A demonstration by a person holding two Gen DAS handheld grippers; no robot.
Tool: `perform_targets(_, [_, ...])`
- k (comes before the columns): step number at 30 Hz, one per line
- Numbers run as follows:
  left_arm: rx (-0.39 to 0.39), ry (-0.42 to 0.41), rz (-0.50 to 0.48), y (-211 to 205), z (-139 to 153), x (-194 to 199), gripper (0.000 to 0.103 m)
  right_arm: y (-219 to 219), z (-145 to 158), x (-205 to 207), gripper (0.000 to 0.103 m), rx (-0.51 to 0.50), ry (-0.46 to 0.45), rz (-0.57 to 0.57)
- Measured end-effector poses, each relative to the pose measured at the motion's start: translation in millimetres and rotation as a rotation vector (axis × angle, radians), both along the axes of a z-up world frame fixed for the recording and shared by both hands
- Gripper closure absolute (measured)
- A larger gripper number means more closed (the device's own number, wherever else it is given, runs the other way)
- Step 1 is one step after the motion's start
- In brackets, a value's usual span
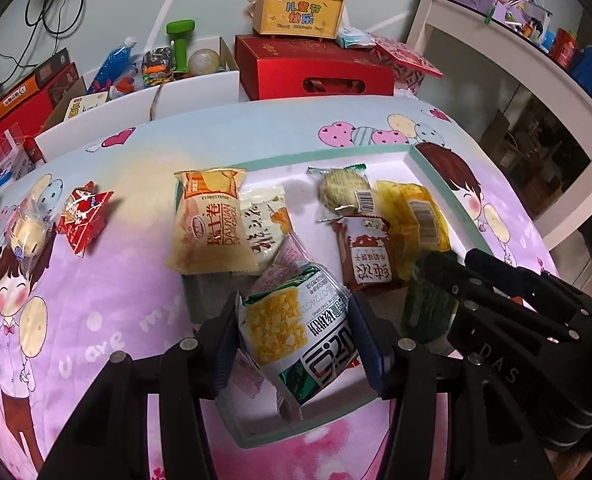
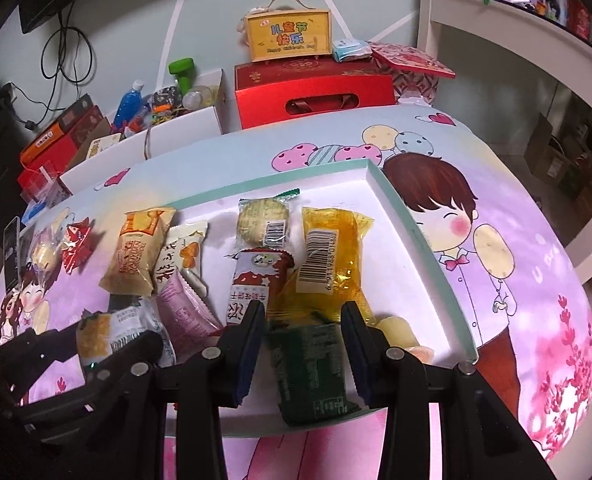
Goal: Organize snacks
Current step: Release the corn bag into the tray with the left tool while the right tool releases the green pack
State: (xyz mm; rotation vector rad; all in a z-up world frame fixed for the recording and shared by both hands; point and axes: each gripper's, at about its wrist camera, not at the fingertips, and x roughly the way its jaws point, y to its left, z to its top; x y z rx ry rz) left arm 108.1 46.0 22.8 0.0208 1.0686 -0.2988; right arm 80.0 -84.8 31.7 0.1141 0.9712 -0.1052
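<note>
While half hidden behind each claw's pads, green-white packet (image 1: 291,332) gripped left (image 1: 291,340), dark green packet (image 2: 312,372) gripped right (image 2: 302,352)

A green-and-white snack packet (image 1: 296,336) is pinched between the left gripper (image 1: 291,344) fingers over the near edge of the white tray (image 1: 448,184); two loose snacks (image 1: 59,220) are seen far left, off-tray.

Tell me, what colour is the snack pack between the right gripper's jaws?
Dark green snack pack, seen best in the right wrist view.
</note>
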Motion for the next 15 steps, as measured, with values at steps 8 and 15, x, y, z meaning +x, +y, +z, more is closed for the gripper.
perform_targets(8, [-0.018,0.012,0.002,0.8,1.0,-0.4,0.048,-0.3,-3.8,2.6,0.060,0.004,0.010,0.003])
perform_targets(15, [-0.030,0.005,0.010,6.5,6.6,0.7,0.047,-2.8,-4.4,4.2,0.060,0.001,0.007,-0.004])
